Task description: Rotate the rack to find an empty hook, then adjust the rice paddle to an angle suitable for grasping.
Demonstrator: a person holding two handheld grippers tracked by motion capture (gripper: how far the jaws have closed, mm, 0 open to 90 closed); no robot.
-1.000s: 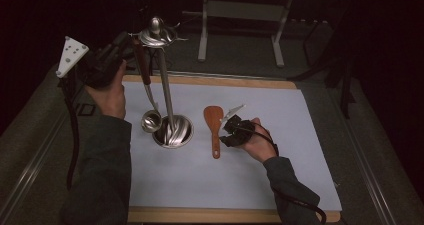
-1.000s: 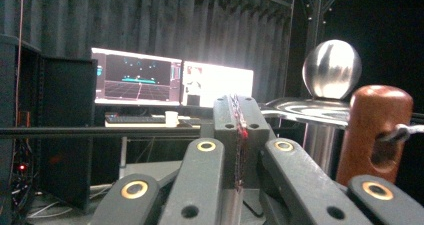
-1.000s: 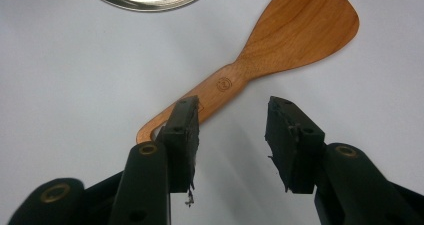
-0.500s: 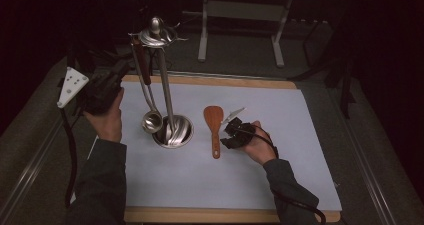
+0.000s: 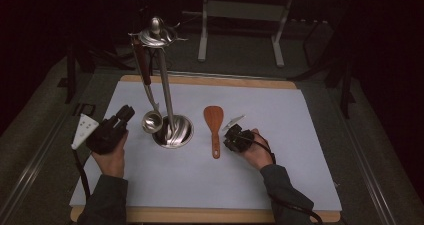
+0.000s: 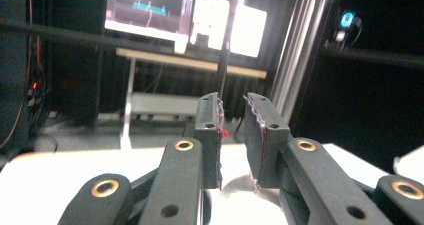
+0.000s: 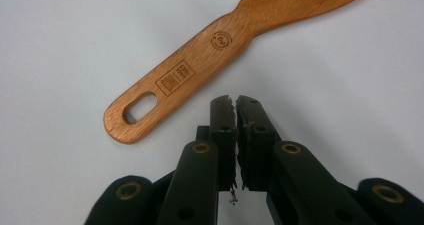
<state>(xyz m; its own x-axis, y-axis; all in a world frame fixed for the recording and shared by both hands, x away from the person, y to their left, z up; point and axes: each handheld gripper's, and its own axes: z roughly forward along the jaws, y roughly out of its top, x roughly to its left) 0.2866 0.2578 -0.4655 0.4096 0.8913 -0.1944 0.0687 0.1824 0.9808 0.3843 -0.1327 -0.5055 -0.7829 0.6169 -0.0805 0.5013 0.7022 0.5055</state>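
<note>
Wooden flat spatula (image 5: 213, 126), reddish-brown, lying on pale sheet (image 5: 280, 135) at 3 o'clock of steel utensil stand (image 5: 167, 105), unmoved since earlier frames. Right gripper (image 7: 235, 101) just closed, clenched on nothing, tips just beside spatula handle. Left gripper (image 5: 125, 114) dropped from stand top to table level at 9 o'clock of stand; jaws just opening, parted, holding nothing. Steel ladle (image 5: 150, 119) left hanging.

The high view is dim, with dark surroundings. In the left gripper view, bright monitors (image 6: 190, 20) glare and blur. The right gripper view is evenly lit and sharp.
</note>
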